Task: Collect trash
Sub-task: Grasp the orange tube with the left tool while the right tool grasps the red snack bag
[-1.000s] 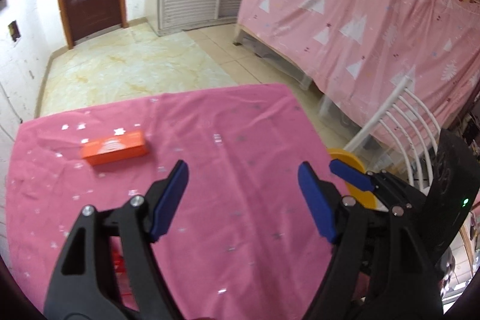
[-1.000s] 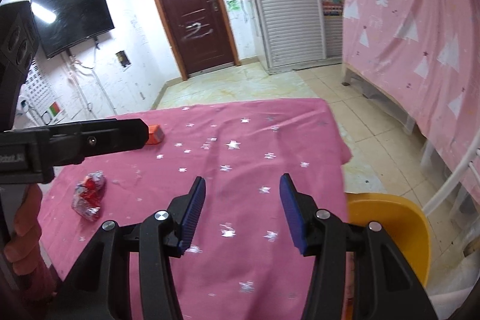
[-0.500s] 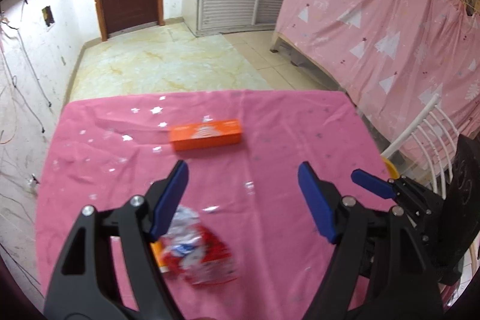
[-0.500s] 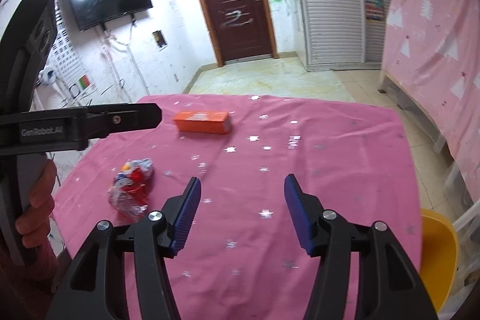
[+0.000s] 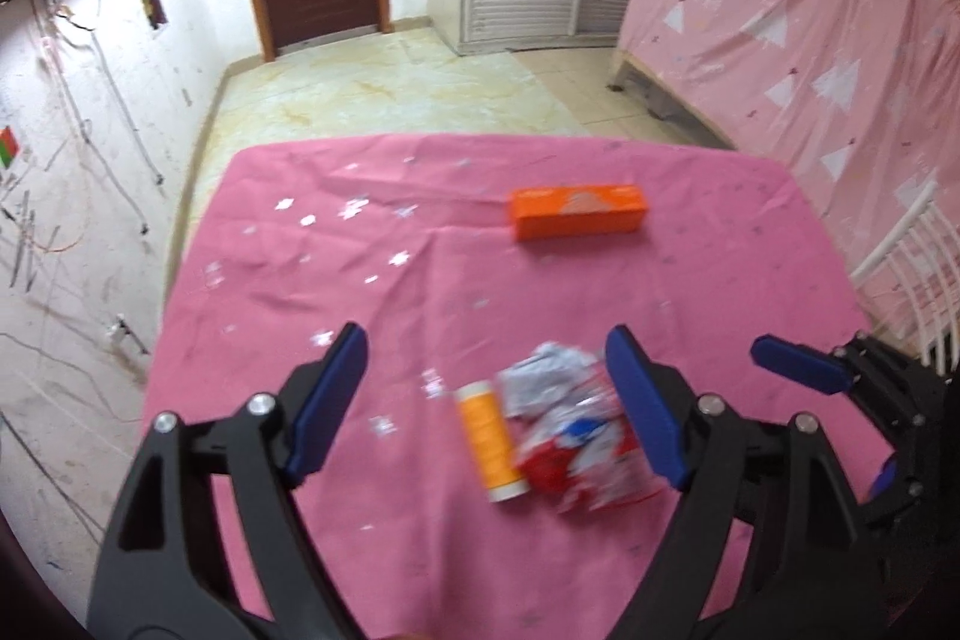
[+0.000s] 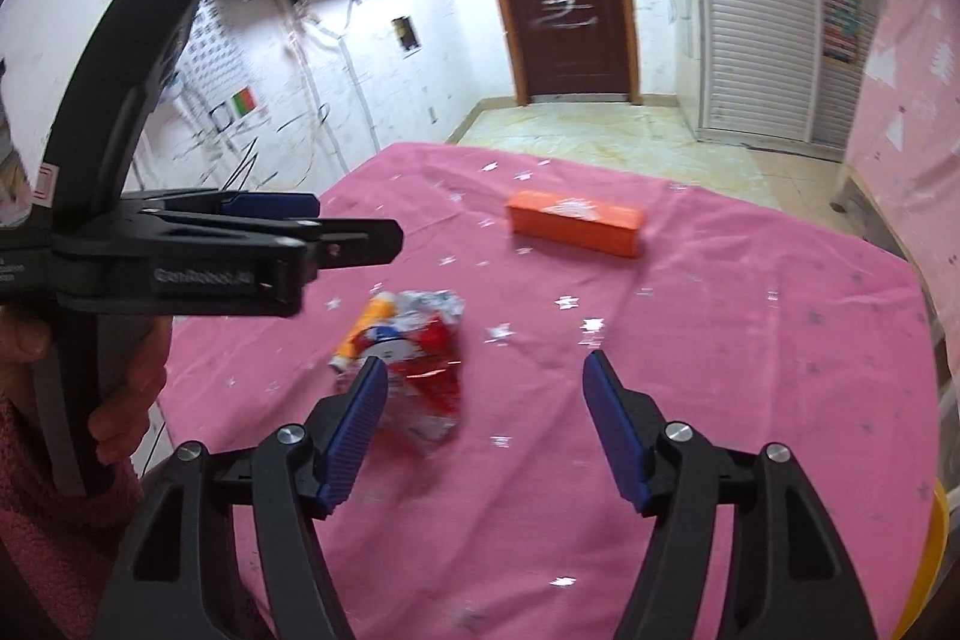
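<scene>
I hold my left gripper (image 5: pixel 486 400) and right gripper (image 6: pixel 480 424) spread wide above the crumpled wrapper (image 5: pixel 576 436), gripping nothing.

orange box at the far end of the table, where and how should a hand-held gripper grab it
Grip the orange box across its narrow width at mid-length, coming down from above. It lies flat on the pink tablecloth with its long sides open and nothing touching it, and the short span probably fits between open fingers; the long one may not.
</scene>
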{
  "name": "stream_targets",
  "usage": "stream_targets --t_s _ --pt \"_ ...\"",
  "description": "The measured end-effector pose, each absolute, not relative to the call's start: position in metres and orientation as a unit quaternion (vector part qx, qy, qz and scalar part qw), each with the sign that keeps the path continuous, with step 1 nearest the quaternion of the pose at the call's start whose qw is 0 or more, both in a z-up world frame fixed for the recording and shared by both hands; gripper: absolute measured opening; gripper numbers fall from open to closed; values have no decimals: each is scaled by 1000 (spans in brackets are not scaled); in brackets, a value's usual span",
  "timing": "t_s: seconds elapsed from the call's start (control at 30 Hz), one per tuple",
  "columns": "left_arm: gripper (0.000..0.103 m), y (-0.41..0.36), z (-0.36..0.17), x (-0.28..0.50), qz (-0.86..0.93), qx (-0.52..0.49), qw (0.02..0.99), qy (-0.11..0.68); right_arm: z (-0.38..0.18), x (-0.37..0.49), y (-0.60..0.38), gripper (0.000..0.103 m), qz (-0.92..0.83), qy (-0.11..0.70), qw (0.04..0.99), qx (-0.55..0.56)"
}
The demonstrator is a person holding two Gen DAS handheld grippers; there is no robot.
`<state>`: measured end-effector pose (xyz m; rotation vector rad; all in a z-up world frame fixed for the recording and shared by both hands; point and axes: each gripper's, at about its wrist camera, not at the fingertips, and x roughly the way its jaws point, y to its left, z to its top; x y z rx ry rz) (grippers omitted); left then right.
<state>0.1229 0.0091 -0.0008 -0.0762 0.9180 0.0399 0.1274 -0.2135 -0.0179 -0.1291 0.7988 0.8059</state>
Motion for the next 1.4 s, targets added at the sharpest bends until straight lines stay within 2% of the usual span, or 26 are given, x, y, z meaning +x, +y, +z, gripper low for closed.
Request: stream_targets --t_s 0.2,0.47,0.5,0.53,0.6,0.73,0.93,0.97,1.07,1.13,1.17,1.23,1.3,1.4 --pt "78 28 -15 114 53 -18 893 447 -23 121 -186 67 405 385 825 -80" --pt "74 34 -26 109 40 -23 887 459 -37 122 -162 68 411 410 809 -89" --pt "74 34 -28 109 37 -25 887 460 -39 122 -161 66 410 415 808 -88" --pt "74 35 -29 109 29 -28 886 462 -40 122 -162 56 409 417 807 -86" --pt "74 33 -32 108 14 -33 884 465 -43 124 -164 44 406 424 805 -87" --pt "74 26 -37 107 -5 -28 882 470 -47 126 -171 30 398 423 809 -89" --pt "74 8 -44 109 -14 -3 882 471 -49 134 -188 29 380 422 819 -79" --pt "72 5 -46 110 -14 2 882 470 -48 135 -190 29 377 422 821 -78" --pt "55 -5 -51 116 -13 16 880 474 -49 138 -198 29 373 422 824 -70" --pt "39 -12 -57 120 -10 30 876 481 -48 140 -201 29 370 421 825 -66" --pt "35 -15 -58 121 -11 36 876 481 -47 140 -204 29 368 421 827 -64" --pt "21 -21 -57 121 -13 49 876 480 -47 142 -210 29 365 421 828 -57" --pt "16 -25 -58 121 -12 59 876 479 -47 144 -213 29 364 421 829 -53" --pt "16 -25 -57 122 -10 52 875 481 -44 145 -219 29 362 416 833 -44"
